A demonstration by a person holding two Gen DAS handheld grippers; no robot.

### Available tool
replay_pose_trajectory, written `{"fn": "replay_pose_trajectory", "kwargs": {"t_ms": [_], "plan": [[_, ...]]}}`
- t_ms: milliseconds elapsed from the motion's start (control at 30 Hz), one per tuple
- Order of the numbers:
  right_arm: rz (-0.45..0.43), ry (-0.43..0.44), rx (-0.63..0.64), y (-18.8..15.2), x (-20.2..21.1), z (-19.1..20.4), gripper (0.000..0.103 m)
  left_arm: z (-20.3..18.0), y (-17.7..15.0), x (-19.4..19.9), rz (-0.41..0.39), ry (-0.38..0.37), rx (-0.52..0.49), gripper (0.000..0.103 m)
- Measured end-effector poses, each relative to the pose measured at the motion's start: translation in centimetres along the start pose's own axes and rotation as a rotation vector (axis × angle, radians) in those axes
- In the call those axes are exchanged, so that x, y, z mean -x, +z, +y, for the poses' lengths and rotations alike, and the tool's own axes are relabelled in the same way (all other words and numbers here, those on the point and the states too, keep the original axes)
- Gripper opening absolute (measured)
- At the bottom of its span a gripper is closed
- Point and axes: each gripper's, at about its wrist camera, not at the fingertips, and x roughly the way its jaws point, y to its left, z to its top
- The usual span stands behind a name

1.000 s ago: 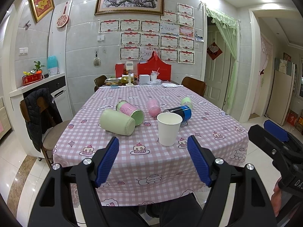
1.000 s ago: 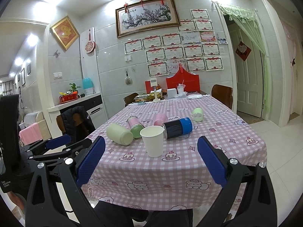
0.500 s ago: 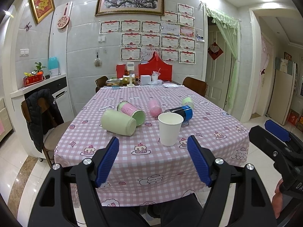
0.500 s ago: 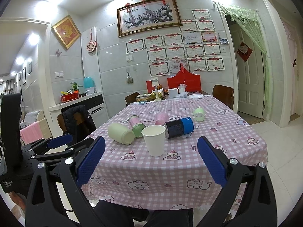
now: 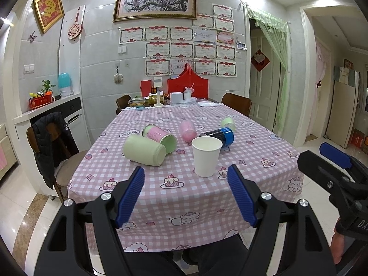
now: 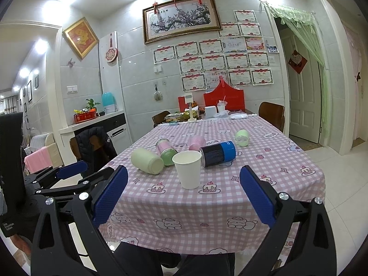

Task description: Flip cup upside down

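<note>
White paper cup upright near tablecloth front edge, left tongs and right tongs wide open, empty.

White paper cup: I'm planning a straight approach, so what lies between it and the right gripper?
Only bare checked tablecloth lies between the right gripper and the white paper cup, as the right wrist view shows.

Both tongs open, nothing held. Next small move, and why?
Probably ease the right tongs forward toward the white paper cup. It stands upright, mouth up, nearest the table's front edge, roughly centred between the open jaws. The other cups behind it lie on their sides. Left tongs are open too.
</note>
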Motion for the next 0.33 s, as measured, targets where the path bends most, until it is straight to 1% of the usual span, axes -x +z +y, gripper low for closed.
{"fn": "replay_pose_trajectory", "kwargs": {"t_ms": [333], "plan": [[0.005,0.003,0.002,-0.22,-0.08,0.09,0.094,0.04,-0.09,-0.02,0.004,0.000,0.006,0.074]]}}
